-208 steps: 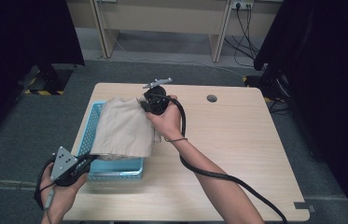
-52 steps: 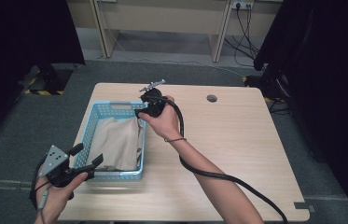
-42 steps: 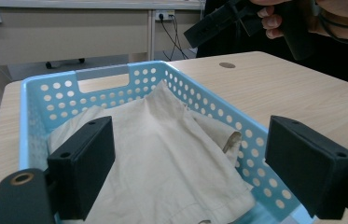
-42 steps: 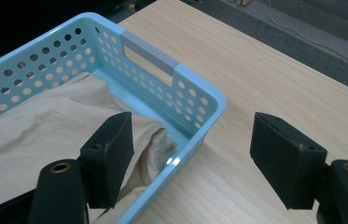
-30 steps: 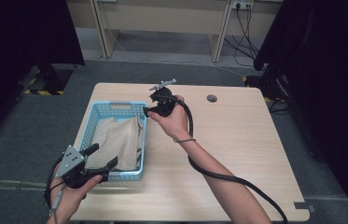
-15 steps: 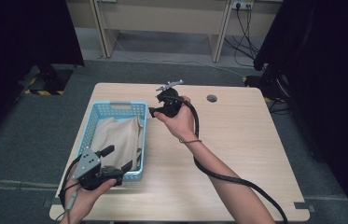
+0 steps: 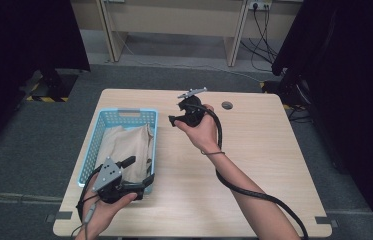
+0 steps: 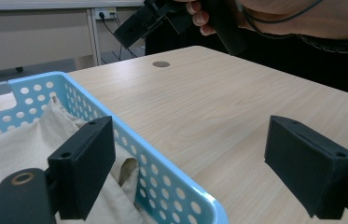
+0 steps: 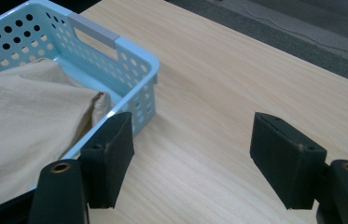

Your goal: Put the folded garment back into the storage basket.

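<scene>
Your left gripper (image 7: 136, 171) sits low at the near end of the blue basket (image 7: 144, 116), with its jaws spread wide and holding nothing; in the left gripper view one jaw hangs over the beige cloth (image 8: 17, 149) inside the basket (image 8: 162, 175) and the other over the bare desk (image 8: 218, 107), so the basket's long side wall runs between them. Your right gripper (image 7: 174, 120) is raised above the desk (image 7: 264, 150) just beside the basket's far right corner, tilted toward it, its jaws also wide apart and empty. In the right gripper view the basket (image 9: 136, 60) with its grey handle bar lies at the left, one jaw close to its corner, the other over open wood (image 9: 237, 74). The cloth (image 7: 124, 147) lies crumpled inside the basket, filling most of its floor and rising against the right wall. A small round dark disc (image 7: 227, 105) is set in the desk near the far edge, well apart from both grippers. Your right gripper's black cable (image 7: 254, 192) trails along your forearm toward the near edge.
</scene>
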